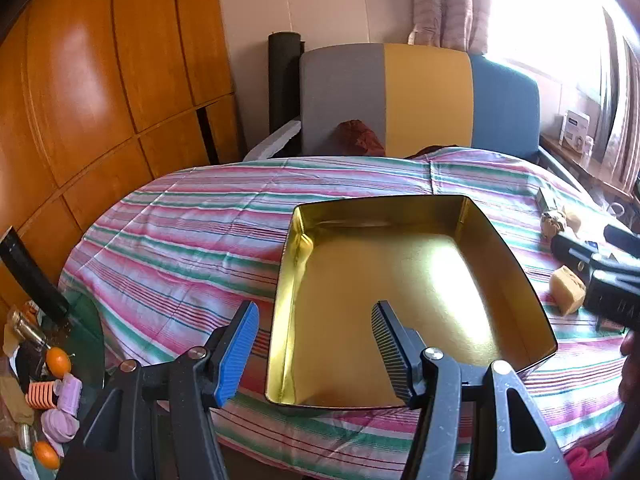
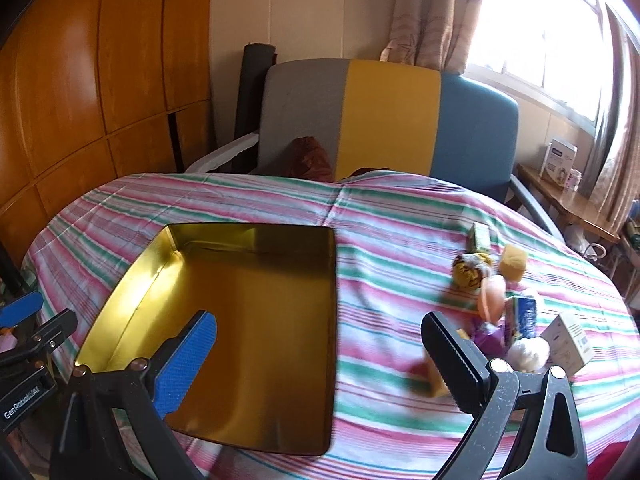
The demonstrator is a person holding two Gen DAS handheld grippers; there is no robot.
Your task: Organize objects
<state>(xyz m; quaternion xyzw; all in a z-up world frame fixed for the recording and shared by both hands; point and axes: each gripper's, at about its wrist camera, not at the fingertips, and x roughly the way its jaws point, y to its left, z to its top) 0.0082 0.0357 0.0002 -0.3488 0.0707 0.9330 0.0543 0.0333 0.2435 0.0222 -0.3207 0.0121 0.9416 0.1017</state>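
Left wrist view shows the left gripper [image 1: 314,338] about half open and holding nothing, its blue pad outside the near left wall of the shallow gold-coloured rectangular metal tin [image 1: 516,248], its black pad over the bare bottom. That tin sits on the table's pink, green and white striped cloth [image 1: 180,240]. To its right a tan sponge block [image 1: 566,288] lies beside the right gripper's black body.

Right wrist view has the right gripper [image 2: 320,338] spread wide and empty above the cloth at the tin's right edge. Further right, a clutter of small things: a yellow sponge cube [image 2: 513,262], a peach round piece [image 2: 494,296], a small white carton [image 2: 570,338].
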